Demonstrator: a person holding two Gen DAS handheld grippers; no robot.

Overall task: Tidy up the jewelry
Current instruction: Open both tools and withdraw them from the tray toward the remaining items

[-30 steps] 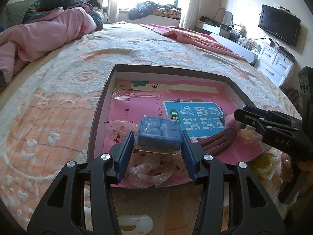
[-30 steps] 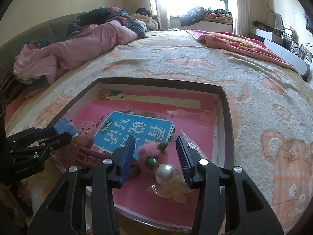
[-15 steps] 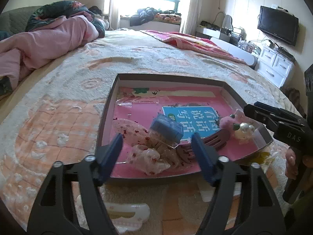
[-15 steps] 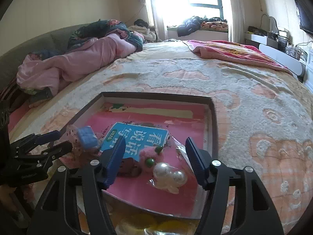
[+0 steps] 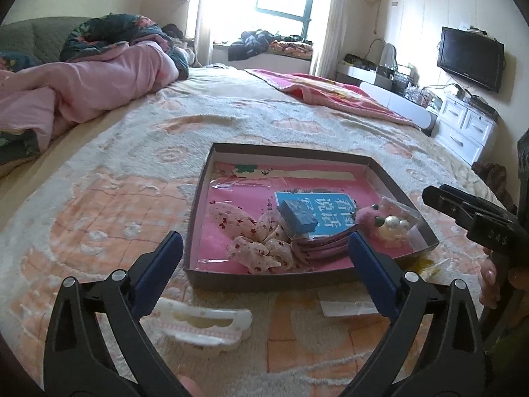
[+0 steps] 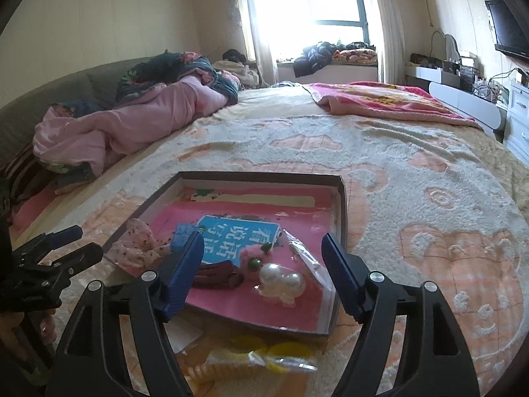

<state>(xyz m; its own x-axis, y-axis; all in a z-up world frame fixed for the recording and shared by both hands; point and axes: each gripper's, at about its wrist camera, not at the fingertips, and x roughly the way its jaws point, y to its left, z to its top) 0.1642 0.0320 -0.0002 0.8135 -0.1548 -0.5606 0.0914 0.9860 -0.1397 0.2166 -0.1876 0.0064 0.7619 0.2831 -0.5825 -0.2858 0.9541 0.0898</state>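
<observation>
On the patterned bedspread point(image 5: 125, 152) a shallow dark-rimmed box tray point(image 5: 198, 205) with a pink printed lining is laid, and the jewelry and hair pieces are gathered toward its near end. A small blue box point(image 5: 297, 215) is seen lying tilted on a floral fabric bow point(image 5: 254, 235), partly over the blue label printed on the lining. Just beside it a dark maroon hair claw point(image 5: 317, 243) is placed, and further toward the tray's right wall a fluffy pink ornament with green beads point(image 6: 253, 255) and a cluster of large pearls point(image 6: 281, 281) in clear wrapping are found.

The left gripper point(image 5: 264, 266) is held above the tray's near edge; its jaws have just been opening and are spread wide, with nothing pressed between the blue pads. The right gripper point(image 6: 263, 274) is likewise released, its jaws having just been opening; the pearls and pink ornament are framed between the fingers but are not touched.

On the bedspread in front of the tray, a white hair clip point(image 5: 201, 324) and some yellow pieces in clear plastic point(image 6: 264, 350) are left lying. A crumpled pink quilt point(image 5: 82, 89) is seen at the far left.
</observation>
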